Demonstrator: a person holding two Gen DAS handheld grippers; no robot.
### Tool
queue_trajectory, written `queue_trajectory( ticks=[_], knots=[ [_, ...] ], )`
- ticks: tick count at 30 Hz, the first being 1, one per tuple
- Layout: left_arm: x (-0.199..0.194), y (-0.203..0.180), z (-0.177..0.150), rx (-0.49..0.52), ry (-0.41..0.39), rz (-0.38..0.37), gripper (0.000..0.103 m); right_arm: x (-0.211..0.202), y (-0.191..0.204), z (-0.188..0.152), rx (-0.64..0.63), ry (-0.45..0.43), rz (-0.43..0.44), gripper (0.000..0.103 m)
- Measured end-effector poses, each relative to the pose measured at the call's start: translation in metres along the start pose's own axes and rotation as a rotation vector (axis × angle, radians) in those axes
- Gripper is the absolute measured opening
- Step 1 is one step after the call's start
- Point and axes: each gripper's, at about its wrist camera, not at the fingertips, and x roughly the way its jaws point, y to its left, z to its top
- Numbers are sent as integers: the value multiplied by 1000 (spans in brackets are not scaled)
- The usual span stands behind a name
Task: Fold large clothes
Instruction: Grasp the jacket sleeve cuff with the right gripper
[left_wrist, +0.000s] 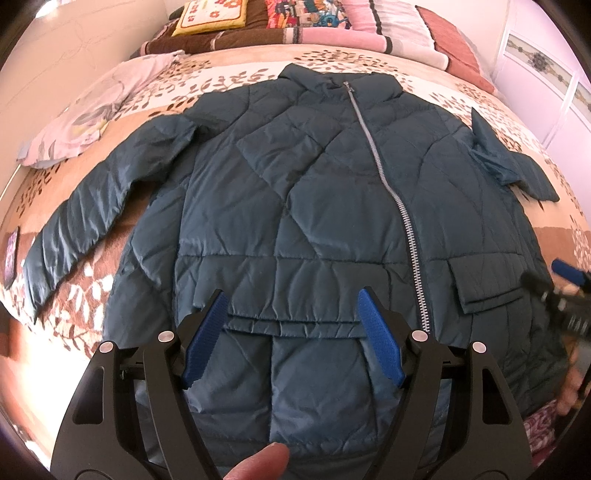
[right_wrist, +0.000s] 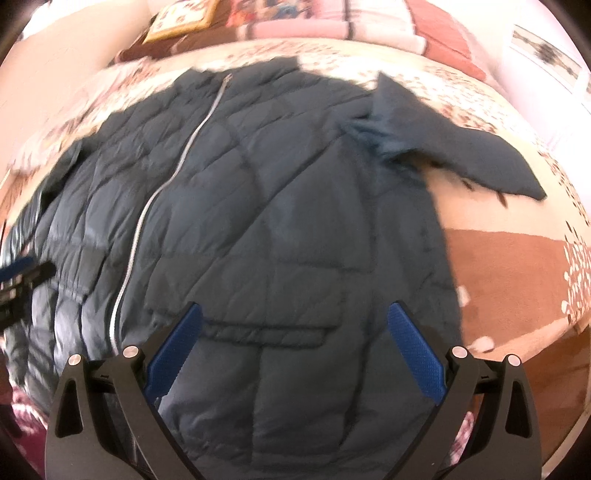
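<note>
Dark teal quilted puffer jacket (left_wrist: 295, 192) lies face up, spread flat on a bed, collar toward the headboard end, hem toward the cameras. Silver zipper (left_wrist: 399, 206) is closed, running diagonally down the front. Flap pockets sit low on both front panels. One sleeve (left_wrist: 92, 206) stretches out flat to the left in the left wrist view; the other sleeve (right_wrist: 480, 155) is bunched and creased out to the right.

Surface: beige and brown bedspread with a leaf print (left_wrist: 369, 61), a plain brown band (right_wrist: 509, 266) beside the jacket's right edge. Pale lilac floral pillow (left_wrist: 85, 118) rests near the outstretched sleeve, apart from it. At the headboard end: a yellow-edged cushion with orange flowers (left_wrist: 210, 16), a brown and pink striped blanket (left_wrist: 295, 35), a rust-coloured pillow (left_wrist: 454, 44). White panelled wall or wardrobe with ornamental trim (left_wrist: 546, 66) on the right.

Left gripper (left_wrist: 291, 314) hangs over the lower front of the jacket, jaws wide apart, blue pads clear of the fabric, nothing between them. A fingertip (left_wrist: 262, 461) shows at the bottom edge. Right gripper (right_wrist: 295, 325) is over the other pocket flap, jaws also wide apart, empty. Right wrist view is motion-blurred. Each gripper's tip shows at the edge of the other's view.
</note>
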Motion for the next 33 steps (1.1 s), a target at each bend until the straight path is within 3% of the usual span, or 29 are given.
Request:
queue_trajectory(
  ticks=[12, 15, 19, 22, 28, 33],
  knots=[
    [-3, -21, 23, 69, 8, -12, 74, -11, -148, 34, 316, -109, -96, 91],
    [-1, -29, 27, 83, 14, -10, 74, -7, -192, 46, 411, -127, -66, 84],
    [3, -35, 28, 103, 26, -7, 74, 7, -250, 65, 556, -127, 7, 60],
    [5, -36, 29, 103, 33, 1, 74, 20, -287, 76, 662, -131, 33, 60],
    [7, -34, 29, 89, 40, 18, 74, 51, -349, 82, 927, -141, 200, 59],
    [11, -34, 29, 79, 55, 25, 74, 66, -372, 82, 1018, -137, 203, 57]
  ],
)
